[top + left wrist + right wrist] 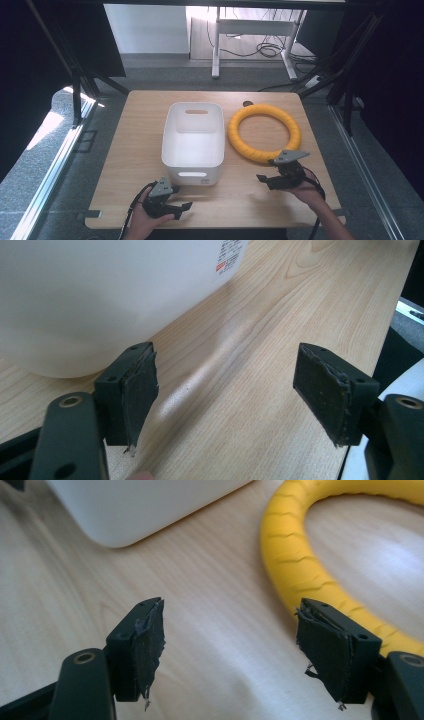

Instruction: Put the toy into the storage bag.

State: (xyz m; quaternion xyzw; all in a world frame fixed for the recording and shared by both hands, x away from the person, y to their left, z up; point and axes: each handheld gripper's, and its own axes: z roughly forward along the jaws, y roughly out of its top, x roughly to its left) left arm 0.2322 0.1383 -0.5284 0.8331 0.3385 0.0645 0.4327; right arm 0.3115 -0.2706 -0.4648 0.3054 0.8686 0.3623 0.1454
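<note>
A white plastic bin [192, 135] with cut-out handles stands in the middle of the wooden table [132, 150]. A yellow ribbed ring [265, 132] lies flat just to its right. My left gripper [181, 198] is held low near the table's front edge, just in front of the bin's near left corner, open with nothing between its pads. In the left gripper view the left gripper [225, 385] looks along bare wood beside the bin wall [100, 300]. My right gripper [265, 172] hovers open by the ring's near edge. In the right gripper view the right gripper [230, 630] is empty, with the ring [300, 565] just beyond the right jaw and the bin's corner [140, 505] farther off.
Bare wood runs along the table's left side and front edge. Beyond the table's far edge is grey floor, with a white desk frame [217, 45] and cables. Dark frame posts [75, 95] stand at both sides.
</note>
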